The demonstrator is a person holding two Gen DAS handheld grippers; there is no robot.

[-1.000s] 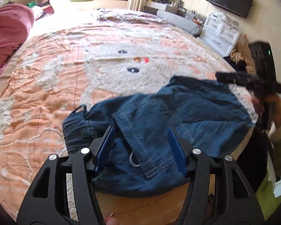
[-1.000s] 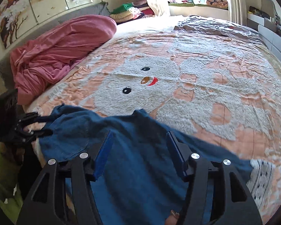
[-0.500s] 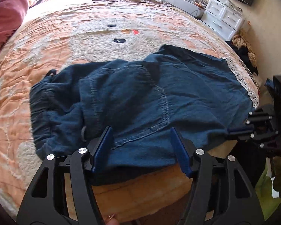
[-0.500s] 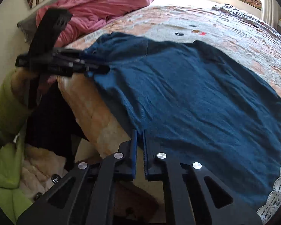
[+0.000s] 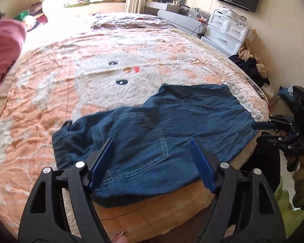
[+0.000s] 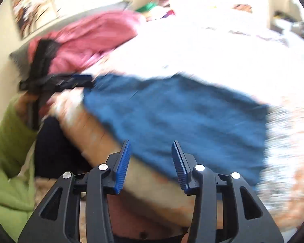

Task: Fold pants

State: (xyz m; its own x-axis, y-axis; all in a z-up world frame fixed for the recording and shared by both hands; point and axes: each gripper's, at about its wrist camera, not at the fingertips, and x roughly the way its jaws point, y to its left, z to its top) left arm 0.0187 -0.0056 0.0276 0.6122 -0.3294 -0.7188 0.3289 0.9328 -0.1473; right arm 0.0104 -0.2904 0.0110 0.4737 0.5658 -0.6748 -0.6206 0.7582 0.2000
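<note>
Both grippers, left gripper (image 5: 152, 162) and right gripper (image 6: 151, 162), have jaws apart, just opened, gripping nothing; the pants (image 5: 162, 133) overhang the bed (image 5: 50, 81) edge and may slide off.

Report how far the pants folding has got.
Done: the blue pants lie spread along the bed's near edge, waistband to the left in the left wrist view. In hand: nothing. The left gripper has just been opening above the cloth; the right gripper has just been opening too, with nothing gripped. Left: every fold.
</note>
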